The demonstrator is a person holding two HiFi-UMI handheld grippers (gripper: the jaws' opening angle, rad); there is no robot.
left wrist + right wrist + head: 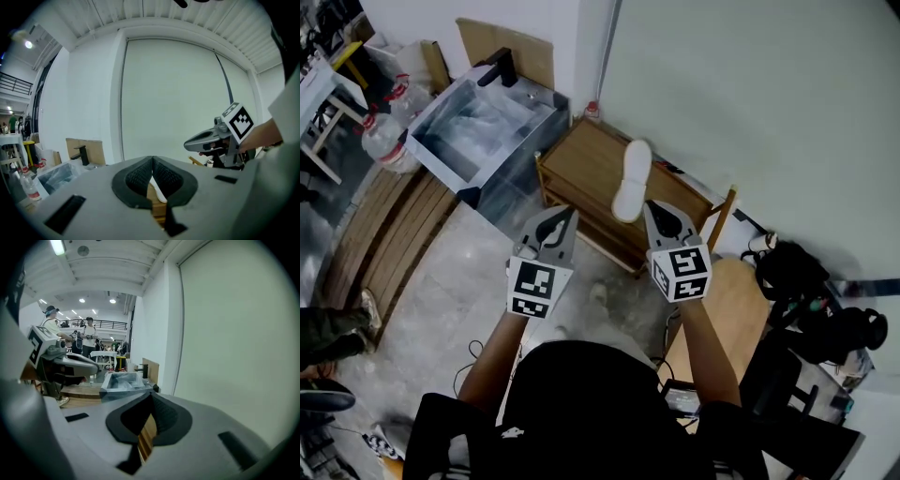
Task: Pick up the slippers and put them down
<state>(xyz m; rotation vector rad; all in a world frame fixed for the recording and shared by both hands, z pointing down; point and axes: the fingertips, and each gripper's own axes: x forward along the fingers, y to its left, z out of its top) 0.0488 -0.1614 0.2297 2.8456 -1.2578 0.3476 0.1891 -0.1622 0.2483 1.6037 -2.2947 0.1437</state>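
1. The white slipper point(632, 180) lies on top of the low wooden rack point(581, 164), ahead of you and between your two grippers. I see only this one.
2. Its long axis runs away from you toward the wall point(750, 112), leaning slightly right at the far end. The near end points back at the gap between your hands.
3. Your right gripper point(659, 220) is the nearer, with its tip just beside the slipper's near end, on its right. Your left gripper point(563, 223) sits further off to the left. How high either hangs above the rack I cannot tell.
4. Both pairs of fingers are pressed together with nothing between them — I judge you must spread one pair before any grab.
5. The slipper's narrow width looks like the easier bite, so approach across it.
6. A sink box point(517, 178) with a black tap stands left of the rack, with plastic bottles point(382, 139) beyond it and black bags point(792, 272) to your right. Nothing blocks the path — only the wall close behind limits overshoot.
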